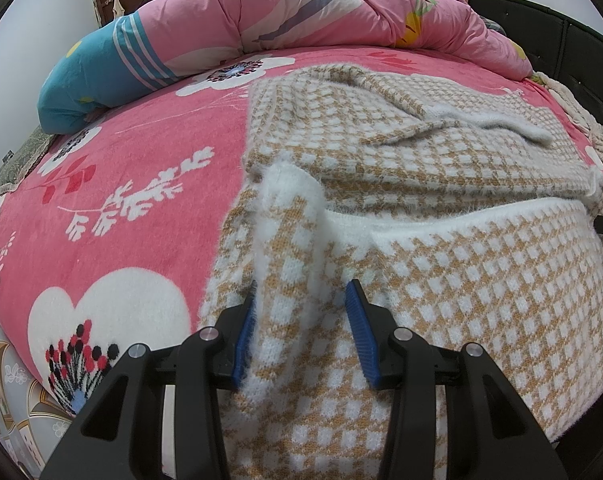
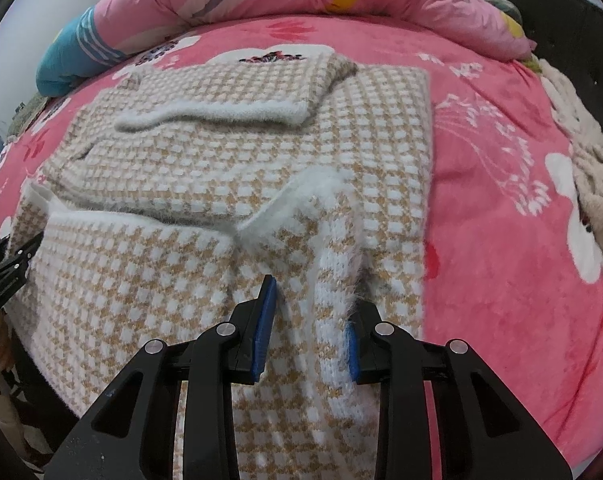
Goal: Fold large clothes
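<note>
Left jaws: the left gripper [image 1: 301, 308] has its blue pads [image 1: 363, 340] set part way apart with a raised fold of the sweater [image 1: 441, 280] between them; the left pad is buried in the fuzz, the right pad stands clear of the fold, so whether it truly pinches I cannot tell.
Right jaws: the right gripper [image 2: 313, 320] has a narrow raised ridge of the sweater [image 2: 229, 168] between its pads [image 2: 265, 328]; the right pad is in the fluff, the left pad sits beside it with a small gap showing.
Sweater: tan and white checked knit with fuzzy white edging, spread flat on the bed, near edge lifted into a ridge at each gripper.
Sleeve: one sleeve [image 2: 237, 92] folded across the far part of the body, white cuff band lying on top.
Blanket: pink blanket [image 1: 121, 184] with white flowers under the sweater, covering the bed.
Quilt: pink quilt [image 1: 301, 8] with a blue striped end bunched along the far side of the bed.
Right side of bed: dark bed frame [image 1: 573, 52], with a cream fluffy cloth [image 2: 593, 184] beside the blanket.
</note>
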Action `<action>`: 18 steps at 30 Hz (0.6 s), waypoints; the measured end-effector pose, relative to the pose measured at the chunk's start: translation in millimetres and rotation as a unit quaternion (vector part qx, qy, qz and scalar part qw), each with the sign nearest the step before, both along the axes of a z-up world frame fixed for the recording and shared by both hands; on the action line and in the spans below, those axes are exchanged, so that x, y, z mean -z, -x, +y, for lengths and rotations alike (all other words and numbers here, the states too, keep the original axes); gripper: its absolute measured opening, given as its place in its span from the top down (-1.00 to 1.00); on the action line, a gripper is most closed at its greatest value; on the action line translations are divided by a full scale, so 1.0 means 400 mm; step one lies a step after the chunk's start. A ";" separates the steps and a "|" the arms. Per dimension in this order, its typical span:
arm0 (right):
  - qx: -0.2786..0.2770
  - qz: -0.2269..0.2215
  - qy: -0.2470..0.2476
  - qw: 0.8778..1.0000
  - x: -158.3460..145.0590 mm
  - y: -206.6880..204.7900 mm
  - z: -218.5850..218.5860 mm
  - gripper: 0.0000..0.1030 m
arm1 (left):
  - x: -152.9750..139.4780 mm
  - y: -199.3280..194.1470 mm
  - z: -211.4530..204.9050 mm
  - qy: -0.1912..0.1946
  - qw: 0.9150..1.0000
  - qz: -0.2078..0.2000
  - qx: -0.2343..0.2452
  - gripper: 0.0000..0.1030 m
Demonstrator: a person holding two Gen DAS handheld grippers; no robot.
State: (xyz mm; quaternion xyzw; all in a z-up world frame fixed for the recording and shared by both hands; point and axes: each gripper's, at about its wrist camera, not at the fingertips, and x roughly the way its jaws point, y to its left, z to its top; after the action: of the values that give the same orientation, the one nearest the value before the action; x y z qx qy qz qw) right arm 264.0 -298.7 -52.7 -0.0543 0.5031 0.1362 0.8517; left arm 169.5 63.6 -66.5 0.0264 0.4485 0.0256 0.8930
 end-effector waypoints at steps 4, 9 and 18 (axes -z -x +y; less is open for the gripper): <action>0.003 -0.008 0.007 1.000 -0.008 0.021 0.014 0.64 | 0.000 -0.001 0.000 0.000 1.000 0.000 0.000 0.19; 0.005 -0.022 0.010 1.000 -0.024 0.040 0.009 0.85 | 0.000 -0.003 0.001 -0.001 1.000 -0.001 -0.001 0.17; 0.007 -0.063 -0.008 0.998 -0.080 0.121 0.007 0.88 | -0.035 0.038 0.016 -0.008 0.999 -0.030 -0.010 0.61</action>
State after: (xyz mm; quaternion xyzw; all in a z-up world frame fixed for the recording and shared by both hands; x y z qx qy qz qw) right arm 215.6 -295.7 -20.9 -0.0528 0.4480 0.1303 0.8829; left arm 154.3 69.8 -52.5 0.0284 0.4214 0.0390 0.9056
